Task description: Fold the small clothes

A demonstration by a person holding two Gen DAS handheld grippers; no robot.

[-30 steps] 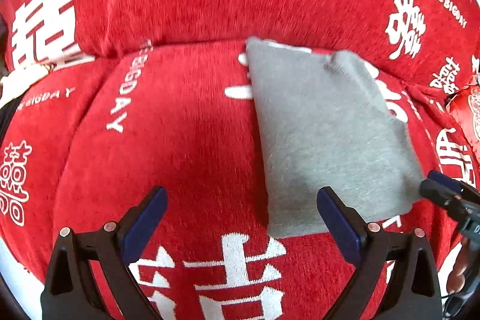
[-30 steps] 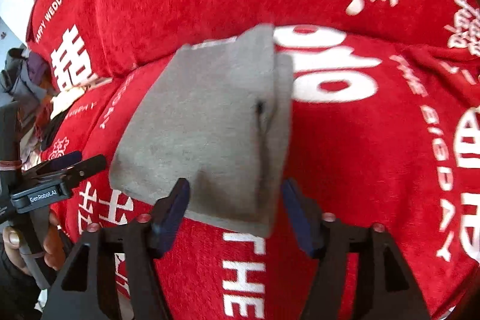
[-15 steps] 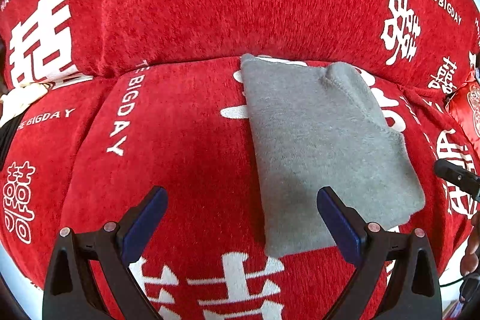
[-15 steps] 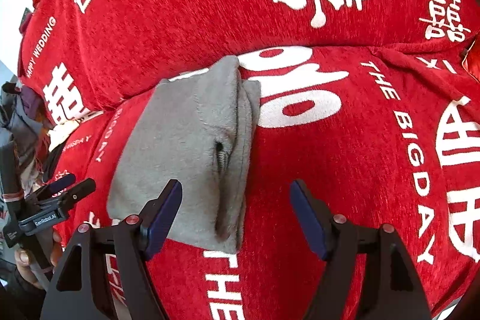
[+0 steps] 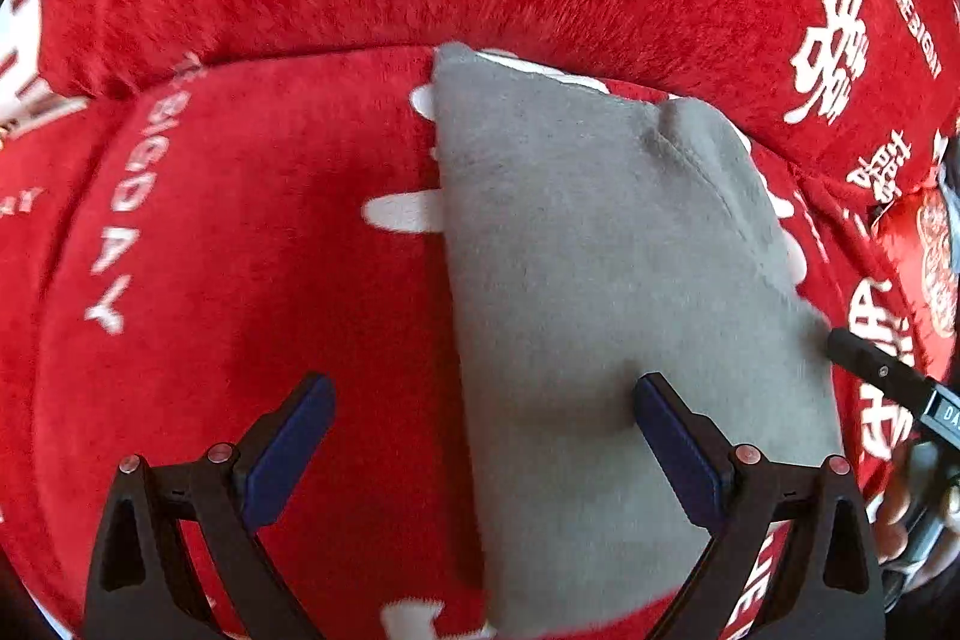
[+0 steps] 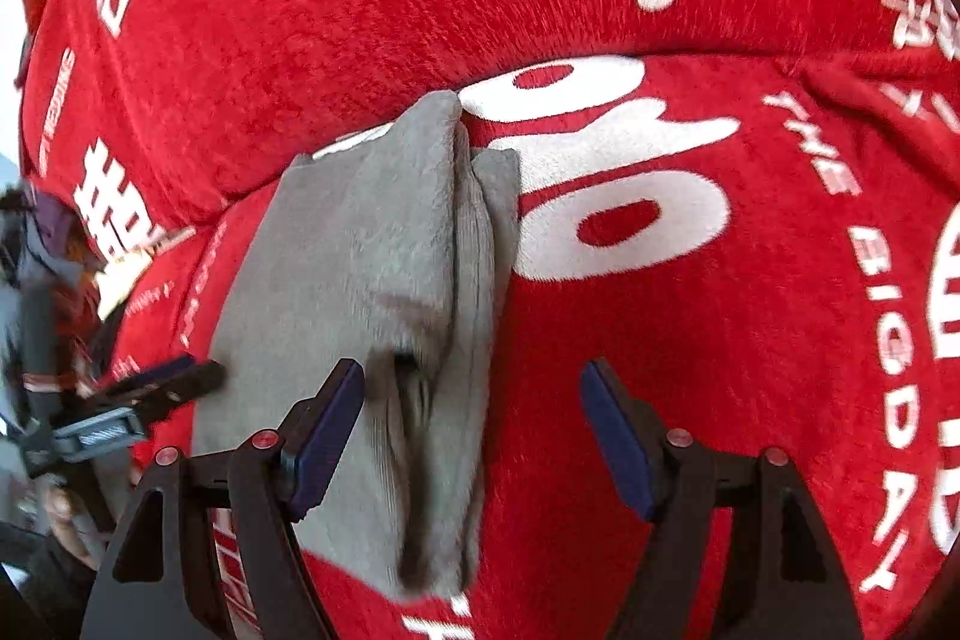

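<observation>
Red plush sofa cover (image 5: 252,244), filling both views, printed in white with large double-happiness characters and English lettering: "THE BIGDAY" legible at 3 o'clock in the right wrist view and partly at 9 o'clock in the left wrist view; "WEDDING" faint at 9 o'clock in the right view. Grey garment (image 5: 600,280), small, already folded into a thick oblong, lying flat on the seat cushion, far corner touching the backrest at 12 o'clock; layered edges showing along its right side in the right wrist view (image 6: 384,292). Judged mostly folded, perhaps one last fold or a tidy-up left. Left gripper (image 5: 480,451), jaws spread wide, straddling the garment's left edge at 6 o'clock, nothing pinched. Right gripper (image 6: 474,439), jaws spread, astride the garment's layered edge, not pressing it. Small label on the left gripper's body at 8 o'clock in the right view, unreadable.
</observation>
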